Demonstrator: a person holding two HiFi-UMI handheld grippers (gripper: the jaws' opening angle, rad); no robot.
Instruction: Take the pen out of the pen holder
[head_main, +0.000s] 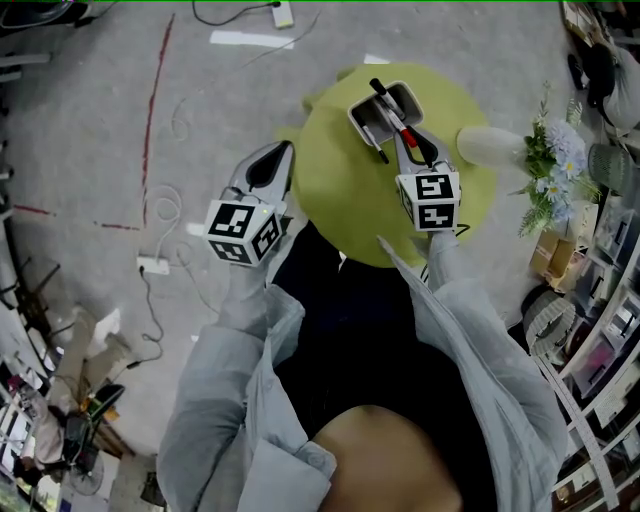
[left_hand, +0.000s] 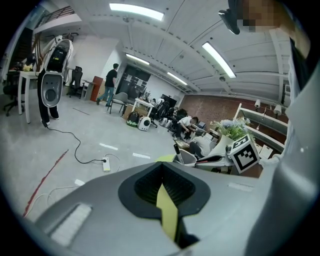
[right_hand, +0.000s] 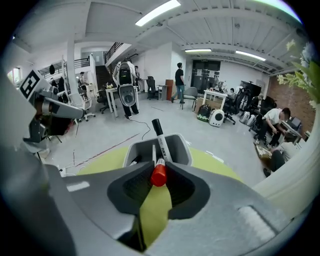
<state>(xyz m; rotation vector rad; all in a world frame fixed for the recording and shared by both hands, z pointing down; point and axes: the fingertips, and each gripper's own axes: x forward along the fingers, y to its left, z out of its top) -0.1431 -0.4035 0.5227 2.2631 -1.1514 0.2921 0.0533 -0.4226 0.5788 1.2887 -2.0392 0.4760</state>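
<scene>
R gripper (head_main: 412, 152): jaws narrow, clamped on red cap of pen (right_hand: 158, 174); pen body in pen holder (right_hand: 181, 146) on round table (head_main: 330, 195). Cap-end grip likely allows straight pull-out. L gripper (head_main: 268, 168): jaws together, empty, held beside table edge, prob. to keep clear

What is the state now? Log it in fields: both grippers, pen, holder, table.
left gripper: shut, empty, beside the table
right gripper: shut on red-capped pen
red-capped pen: cap between the jaws, at the pen holder's near rim
pen holder: grey, on the table, a black pen inside
table: round, yellow-green; a vase with flowers on it
</scene>
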